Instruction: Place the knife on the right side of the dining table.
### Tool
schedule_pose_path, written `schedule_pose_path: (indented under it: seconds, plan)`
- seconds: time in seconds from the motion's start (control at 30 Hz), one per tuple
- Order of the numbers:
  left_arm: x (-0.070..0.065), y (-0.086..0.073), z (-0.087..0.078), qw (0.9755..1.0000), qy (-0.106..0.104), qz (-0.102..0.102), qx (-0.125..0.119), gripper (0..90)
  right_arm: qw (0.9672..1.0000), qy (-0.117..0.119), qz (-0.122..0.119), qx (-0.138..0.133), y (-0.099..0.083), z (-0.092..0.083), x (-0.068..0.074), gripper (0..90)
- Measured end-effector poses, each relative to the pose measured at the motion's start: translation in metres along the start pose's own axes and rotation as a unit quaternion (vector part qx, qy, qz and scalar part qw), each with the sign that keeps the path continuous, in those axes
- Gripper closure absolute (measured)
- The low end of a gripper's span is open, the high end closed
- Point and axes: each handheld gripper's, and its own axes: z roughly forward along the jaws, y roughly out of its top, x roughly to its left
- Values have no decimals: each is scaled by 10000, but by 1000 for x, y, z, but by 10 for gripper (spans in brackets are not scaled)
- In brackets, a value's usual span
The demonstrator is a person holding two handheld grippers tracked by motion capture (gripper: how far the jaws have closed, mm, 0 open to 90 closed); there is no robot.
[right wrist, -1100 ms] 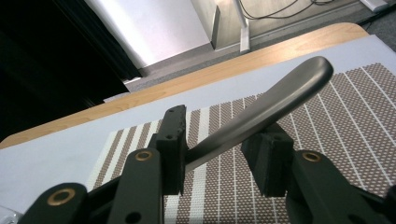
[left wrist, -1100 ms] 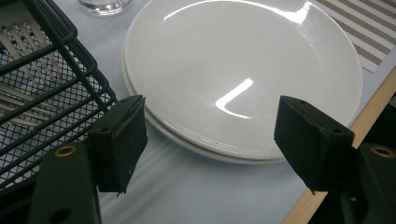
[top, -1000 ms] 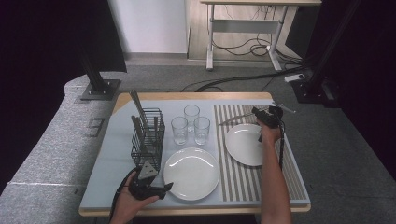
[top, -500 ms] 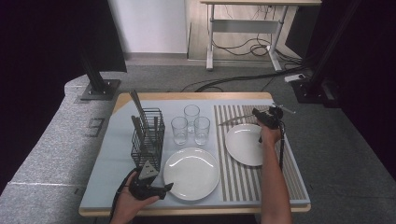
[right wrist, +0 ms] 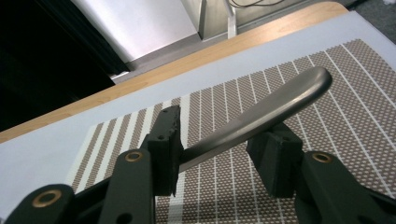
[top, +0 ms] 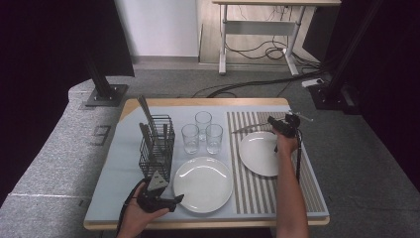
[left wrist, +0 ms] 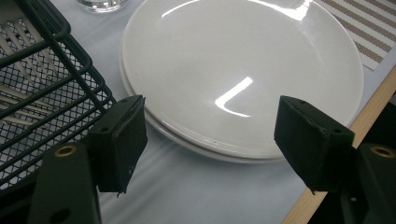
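Observation:
My right gripper hovers low over the far end of the striped placemat, just beyond a white plate. A metal cutlery piece lies there pointing left. Its rounded handle runs between the jaws, which have just been opening and stand wider than it, so the grip is loose. My left gripper rests open near the table's front edge. Its pads flank the near rim of a second white plate without touching it.
A black wire basket holding cutlery stands left of the front plate, close to my left gripper. Three glasses are grouped behind that plate. The wooden table edge runs just right of my left gripper.

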Motion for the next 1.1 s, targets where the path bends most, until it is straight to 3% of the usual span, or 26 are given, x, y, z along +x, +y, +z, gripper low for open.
schedule_pose_path:
  seconds: [0.83,1.1]
  plan:
    - [0,0,1,10000,11,15,24,258,9997,-237,21,80,-5,5,-4,498]
    - [-1,0,2,10000,9,25,31,258,9988,-392,79,294,-4,9,-4,467]
